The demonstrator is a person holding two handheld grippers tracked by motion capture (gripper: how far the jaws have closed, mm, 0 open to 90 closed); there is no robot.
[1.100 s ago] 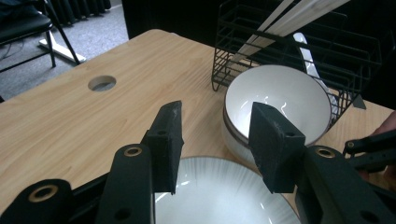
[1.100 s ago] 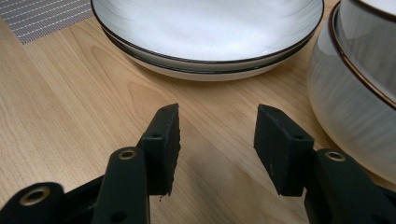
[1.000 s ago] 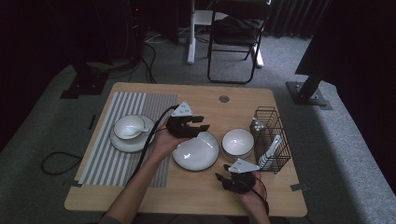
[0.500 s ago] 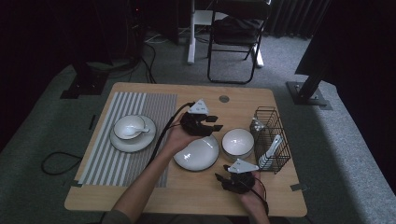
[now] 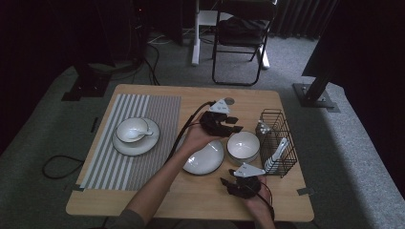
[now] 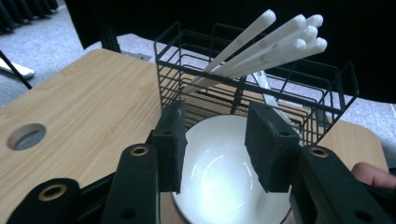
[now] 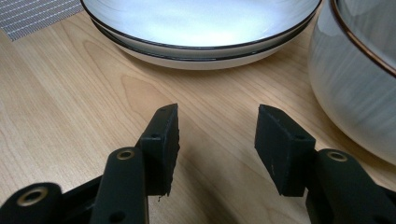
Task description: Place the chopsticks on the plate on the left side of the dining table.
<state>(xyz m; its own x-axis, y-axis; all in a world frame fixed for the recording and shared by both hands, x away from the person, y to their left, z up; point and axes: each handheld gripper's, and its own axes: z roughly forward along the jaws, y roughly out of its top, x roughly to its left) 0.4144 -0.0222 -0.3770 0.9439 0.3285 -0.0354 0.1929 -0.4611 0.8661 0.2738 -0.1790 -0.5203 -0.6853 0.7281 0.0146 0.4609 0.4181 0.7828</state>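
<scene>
Left claw (image 6: 215,140) hovers over the white bowl (image 6: 224,182) — jaws just narrowing, gripping nothing, bowl below them.

Wire basket (image 5: 277,143) just behind bowl (image 5: 243,146); bare tabletop (image 5: 157,95) beyond the plate (image 5: 204,160).

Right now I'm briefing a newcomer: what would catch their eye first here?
The left gripper, fingers apart, hovering over the white bowl mid-table. Just behind the bowl stands a black wire basket with white chopsticks fanning out. The right gripper rests near the front edge.
</scene>
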